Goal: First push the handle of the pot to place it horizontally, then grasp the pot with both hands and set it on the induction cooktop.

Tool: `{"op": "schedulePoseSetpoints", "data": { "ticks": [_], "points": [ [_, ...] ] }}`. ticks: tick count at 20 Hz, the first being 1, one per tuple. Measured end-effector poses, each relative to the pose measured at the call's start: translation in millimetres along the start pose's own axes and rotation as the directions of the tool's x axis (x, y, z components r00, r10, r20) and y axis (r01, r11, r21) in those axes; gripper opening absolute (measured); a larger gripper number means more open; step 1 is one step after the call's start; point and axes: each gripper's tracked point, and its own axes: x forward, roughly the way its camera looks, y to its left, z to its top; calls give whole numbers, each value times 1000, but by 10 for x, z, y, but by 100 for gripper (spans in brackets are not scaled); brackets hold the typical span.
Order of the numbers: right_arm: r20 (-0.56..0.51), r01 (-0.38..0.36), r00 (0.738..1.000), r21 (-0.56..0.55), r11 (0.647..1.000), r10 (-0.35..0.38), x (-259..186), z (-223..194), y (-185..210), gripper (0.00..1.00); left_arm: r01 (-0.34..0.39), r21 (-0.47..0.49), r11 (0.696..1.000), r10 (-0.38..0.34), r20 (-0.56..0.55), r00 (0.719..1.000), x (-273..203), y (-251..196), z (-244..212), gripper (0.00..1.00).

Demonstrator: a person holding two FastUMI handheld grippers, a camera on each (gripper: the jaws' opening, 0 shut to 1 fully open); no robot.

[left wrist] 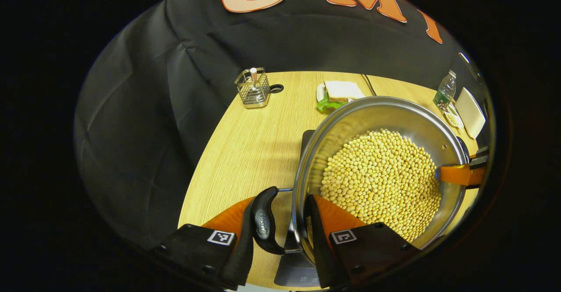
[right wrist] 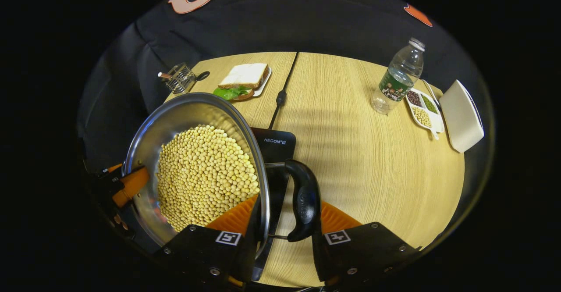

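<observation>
A steel pot (left wrist: pixel 350 121) (right wrist: pixel 175 112) full of yellow soybeans (left wrist: pixel 381 178) (right wrist: pixel 201 178) is over the black induction cooktop (right wrist: pixel 276 145) (left wrist: pixel 305 140); I cannot tell whether it rests on it. My left gripper (left wrist: pixel 282 204) is shut on the pot, with one finger outside the black side handle (left wrist: pixel 263 224) and the other inside the wall. On the opposite side my right gripper (right wrist: pixel 287 208) is shut the same way around the other black handle (right wrist: pixel 304 202) and the rim. Each gripper's inner finger also appears across the pot in the other gripper's view.
On the wooden table (right wrist: pixel 359 169) behind the pot lie a sandwich on a plate (right wrist: pixel 243 79) and a wire holder (right wrist: pixel 179 78). A water bottle (right wrist: pixel 396 79), a divided dish of beans (right wrist: pixel 421 108) and a white box (right wrist: pixel 461 115) stand at the right. The cooktop's cable (right wrist: pixel 280 97) runs back.
</observation>
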Motion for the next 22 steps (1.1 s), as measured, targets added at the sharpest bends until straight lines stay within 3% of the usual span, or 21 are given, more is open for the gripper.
{"op": "schedulePoseSetpoints", "data": {
  "ticks": [5,6,7,8,10,12,13,14,15,16,17,19,20,22],
  "points": [
    [-11,-11,1000,19,1000,11,-31,22,-53,54,-4,16,1000,4,1,1000,-39,-5,27,64],
    [-10,-14,1000,23,1000,14,-53,56,-75,51,-5,15,1000,5,9,1000,-21,1,44,65],
    [-8,-20,1000,21,1000,20,-55,66,-84,55,-7,17,1000,7,4,1000,-35,5,26,63],
    [-3,-22,1000,24,999,22,-35,64,-75,55,-10,13,1000,10,8,1000,-40,2,23,70],
    [11,-16,1000,1,1000,16,-53,-36,-6,59,-22,10,1000,22,21,1000,-24,12,31,70],
    [27,-30,999,-43,999,31,-68,-52,9,60,-38,0,999,38,42,998,-27,18,47,79],
    [39,-41,998,-47,998,42,-101,-26,21,62,-55,-1,999,55,66,996,-39,54,92,78],
    [65,-46,997,-50,998,49,-130,23,26,70,-72,-9,997,73,102,992,-59,98,174,84],
    [98,-46,994,-57,997,52,-173,195,-82,73,-82,-17,996,84,138,987,-113,120,234,79],
    [142,-49,988,-58,997,57,-229,281,-104,77,-103,-20,995,105,181,978,-199,172,327,89],
    [187,-54,980,-57,997,64,-330,365,-135,79,-113,-17,993,114,228,967,-301,207,442,92],
    [295,-31,954,-60,998,48,-555,592,-282,79,-134,-38,990,139,336,932,-618,280,720,93],
    [354,-9,935,-61,998,30,-690,698,-381,86,-135,-59,989,148,390,909,-797,306,876,93],
    [468,24,883,-72,997,12,-1072,864,-559,89,-127,-108,986,165,507,846,-1258,352,1167,93]
  ]
}}
